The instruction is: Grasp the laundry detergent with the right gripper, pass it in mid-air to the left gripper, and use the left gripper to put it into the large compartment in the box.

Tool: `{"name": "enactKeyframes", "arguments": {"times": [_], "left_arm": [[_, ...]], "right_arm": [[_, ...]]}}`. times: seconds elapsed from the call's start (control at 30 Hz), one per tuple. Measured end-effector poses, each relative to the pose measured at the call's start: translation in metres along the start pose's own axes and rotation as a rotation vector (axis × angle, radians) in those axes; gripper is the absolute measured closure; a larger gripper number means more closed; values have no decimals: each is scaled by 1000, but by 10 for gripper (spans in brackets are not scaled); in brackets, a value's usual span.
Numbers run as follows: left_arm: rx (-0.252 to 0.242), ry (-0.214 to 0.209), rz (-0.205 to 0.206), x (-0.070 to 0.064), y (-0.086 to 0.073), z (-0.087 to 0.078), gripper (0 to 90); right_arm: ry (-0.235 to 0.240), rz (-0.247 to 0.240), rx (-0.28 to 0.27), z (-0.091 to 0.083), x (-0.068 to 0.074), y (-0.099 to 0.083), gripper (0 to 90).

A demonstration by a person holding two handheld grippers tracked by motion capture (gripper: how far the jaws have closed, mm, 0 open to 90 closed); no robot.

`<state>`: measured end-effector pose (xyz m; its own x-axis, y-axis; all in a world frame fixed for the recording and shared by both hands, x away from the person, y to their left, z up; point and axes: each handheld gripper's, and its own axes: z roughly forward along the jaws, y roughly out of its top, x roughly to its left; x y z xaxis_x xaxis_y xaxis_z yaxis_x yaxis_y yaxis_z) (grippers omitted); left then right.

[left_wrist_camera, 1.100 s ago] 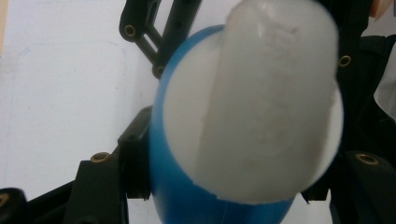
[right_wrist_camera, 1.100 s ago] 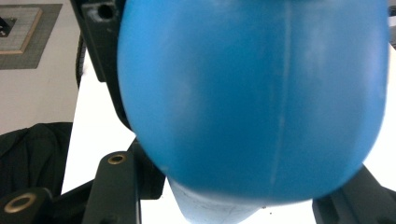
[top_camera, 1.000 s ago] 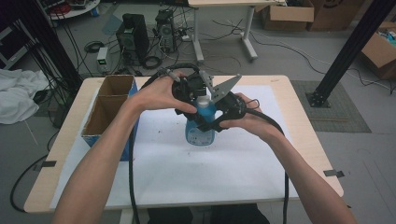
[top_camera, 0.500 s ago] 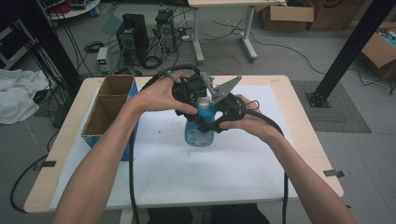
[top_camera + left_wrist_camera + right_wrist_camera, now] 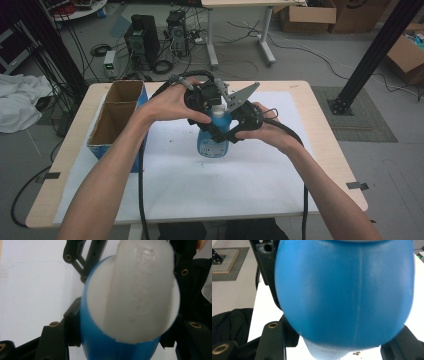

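Note:
A blue bottle (image 5: 212, 144) with a white cap (image 5: 218, 111) stands upright on the white mat (image 5: 200, 190) at the middle of the table. My left gripper (image 5: 207, 104) comes down over its top. In the left gripper view the cap (image 5: 135, 290) is close up, and the jaws press both sides of the blue shoulder (image 5: 100, 345). My right gripper (image 5: 226, 131) reaches in from the right, its jaws around the bottle's body (image 5: 344, 290). Both grippers appear shut on the bottle.
An open cardboard box (image 5: 117, 112) with two compartments stands at the table's left edge. Cables trail from both grippers over the mat toward the front edge. Beyond the table are computer towers (image 5: 142, 37) and a black post (image 5: 372, 55).

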<state>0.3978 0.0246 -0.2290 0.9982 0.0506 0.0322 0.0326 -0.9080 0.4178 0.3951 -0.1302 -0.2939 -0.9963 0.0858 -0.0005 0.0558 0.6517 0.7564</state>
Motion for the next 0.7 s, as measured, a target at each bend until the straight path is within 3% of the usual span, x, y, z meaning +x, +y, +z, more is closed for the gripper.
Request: {"name": "enactKeyframes", "arguments": {"times": [0.7], "left_arm": [[-10, -11, -2, -1, -2, 2, 376]], "right_arm": [[11, 12, -11, 1, -1, -4, 389]]}}
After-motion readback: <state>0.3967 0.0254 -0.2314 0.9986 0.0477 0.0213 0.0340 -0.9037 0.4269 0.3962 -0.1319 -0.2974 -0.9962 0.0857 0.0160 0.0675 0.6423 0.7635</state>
